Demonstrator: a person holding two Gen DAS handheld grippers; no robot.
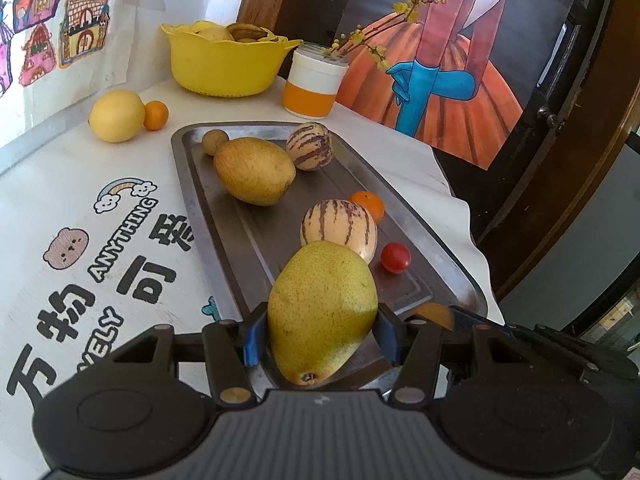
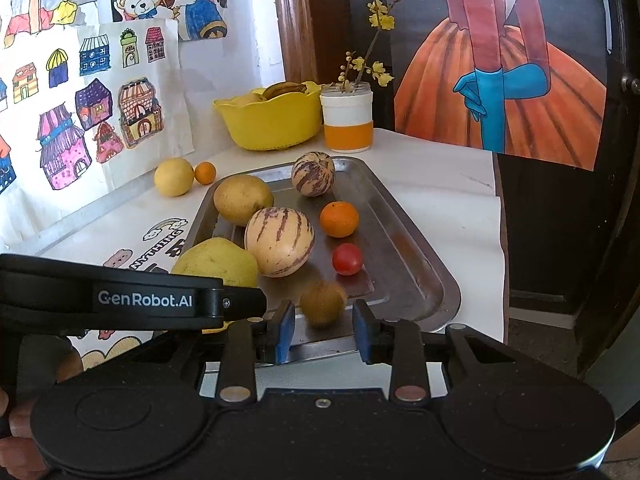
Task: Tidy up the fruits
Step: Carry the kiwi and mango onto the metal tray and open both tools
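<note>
Two grippers are sitting at the near end of the metal tray [image 2: 400, 264], which is lying on the white table [image 2: 440, 168].

Your left gripper [image 1: 320, 338] is clasping the green pear [image 1: 320, 312] between its blue pads, with the pear's base over the tray's near edge. Your right gripper [image 2: 324, 330] is pointing downward at the near edge too; its jaws are standing apart around a small brown fruit [image 2: 323, 303], which looks blurred, and the pads are not touching it.

Beyond the pear, a striped melon [image 1: 339, 229] is sitting mid-tray, with a small orange [image 1: 369, 205] and a red tomato [image 1: 395, 257] toward the right rim. At the far end a tan oval fruit [image 1: 254, 170], a second striped melon [image 1: 309, 151] and a small brown ball [image 1: 215, 142] are crowding the far edge.

Off the tray, near the table's far left edge, a yellow fruit [image 1: 117, 116] is touching a tiny orange one [image 1: 155, 115]. A yellow bowl [image 1: 224, 64] holding fruit and a white-and-orange jar [image 1: 314, 80] with flowering twigs are standing at the far edge.

In the right wrist view, your left gripper's black arm [image 2: 120, 300] is crossing in front, hiding part of the pear.
</note>
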